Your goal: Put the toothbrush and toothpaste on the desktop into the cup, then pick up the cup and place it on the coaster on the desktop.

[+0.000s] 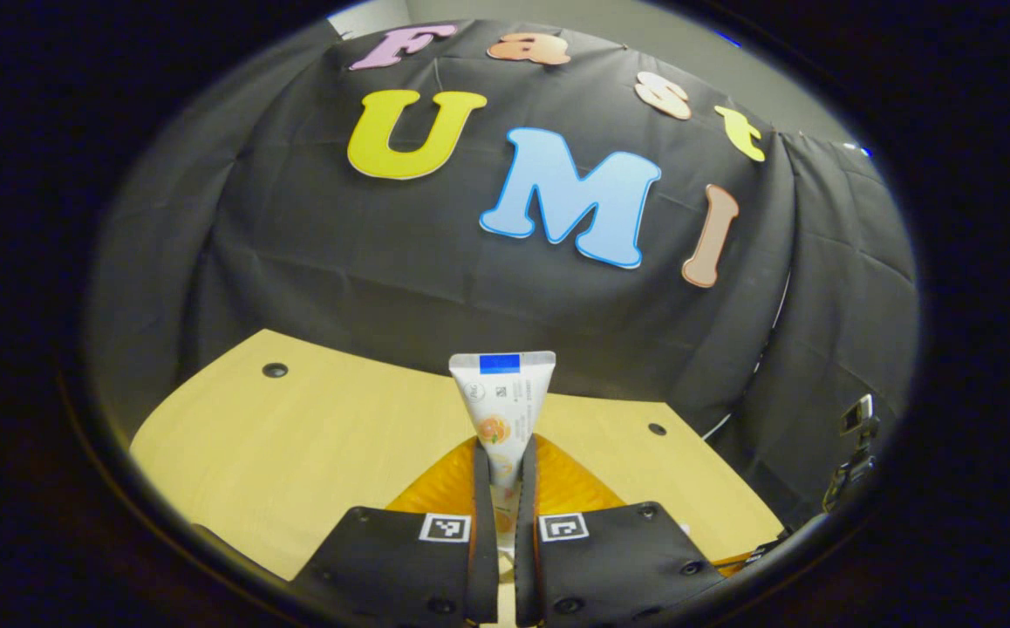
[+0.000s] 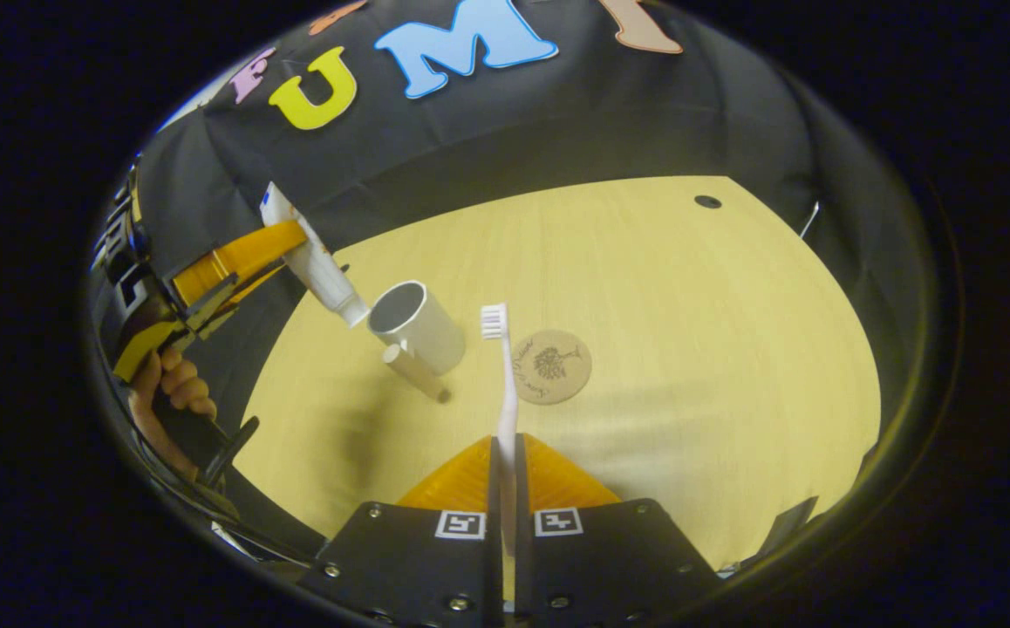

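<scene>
- around the cup (image 2: 418, 330) on the counter (image 2: 688, 331): a pale cylinder (image 2: 415, 372), lying down, touches its near side, and the round coaster (image 2: 552, 366) lies flat just to its right; the path between cup and coaster is bare wood.
- the counter is light wood with small dark holes (image 1: 275, 370) near the back, set against black cloth (image 1: 339, 244) draped as the booth's wall.
- the left claw (image 1: 505, 488) is clamped on the toothpaste (image 1: 502, 410); in the right gripper view the tube (image 2: 309, 257) hangs tilted, cap end down, right beside the cup's open rim, with a hand (image 2: 175, 384) on the handle.
- the right claw (image 2: 505, 471) is closed on the toothbrush (image 2: 501, 384), held above the counter with its long axis running forward and the bristle head farthest away, near cup and coaster.
</scene>
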`<state>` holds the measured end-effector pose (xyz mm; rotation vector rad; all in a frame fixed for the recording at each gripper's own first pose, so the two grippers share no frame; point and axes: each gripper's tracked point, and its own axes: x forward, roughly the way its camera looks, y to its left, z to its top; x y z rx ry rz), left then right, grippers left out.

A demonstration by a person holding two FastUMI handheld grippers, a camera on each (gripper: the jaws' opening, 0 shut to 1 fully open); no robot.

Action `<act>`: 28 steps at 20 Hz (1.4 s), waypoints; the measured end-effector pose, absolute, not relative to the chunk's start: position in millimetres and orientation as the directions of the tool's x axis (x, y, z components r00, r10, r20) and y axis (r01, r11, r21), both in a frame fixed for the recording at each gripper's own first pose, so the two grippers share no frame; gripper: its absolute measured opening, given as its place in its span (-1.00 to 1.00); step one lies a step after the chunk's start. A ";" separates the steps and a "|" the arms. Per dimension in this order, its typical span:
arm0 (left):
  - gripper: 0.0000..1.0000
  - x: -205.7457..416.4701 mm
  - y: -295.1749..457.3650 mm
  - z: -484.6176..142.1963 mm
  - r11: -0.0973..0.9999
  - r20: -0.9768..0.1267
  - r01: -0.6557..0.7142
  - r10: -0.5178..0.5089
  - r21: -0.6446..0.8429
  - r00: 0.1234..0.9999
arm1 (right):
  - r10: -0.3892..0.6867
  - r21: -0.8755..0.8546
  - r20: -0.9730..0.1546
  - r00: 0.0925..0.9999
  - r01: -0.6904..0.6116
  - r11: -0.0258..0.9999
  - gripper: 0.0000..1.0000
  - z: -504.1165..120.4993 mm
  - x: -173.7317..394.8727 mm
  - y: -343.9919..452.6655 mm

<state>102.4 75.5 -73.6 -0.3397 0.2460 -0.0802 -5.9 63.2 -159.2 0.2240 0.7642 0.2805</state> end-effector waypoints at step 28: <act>0.38 127.5 47.9 -177.3 0.971 -0.488 0.005 -0.125 -0.240 0.864 | 0.410 0.315 -0.521 0.749 -0.277 0.908 -0.88 -111.1 28.4 80.3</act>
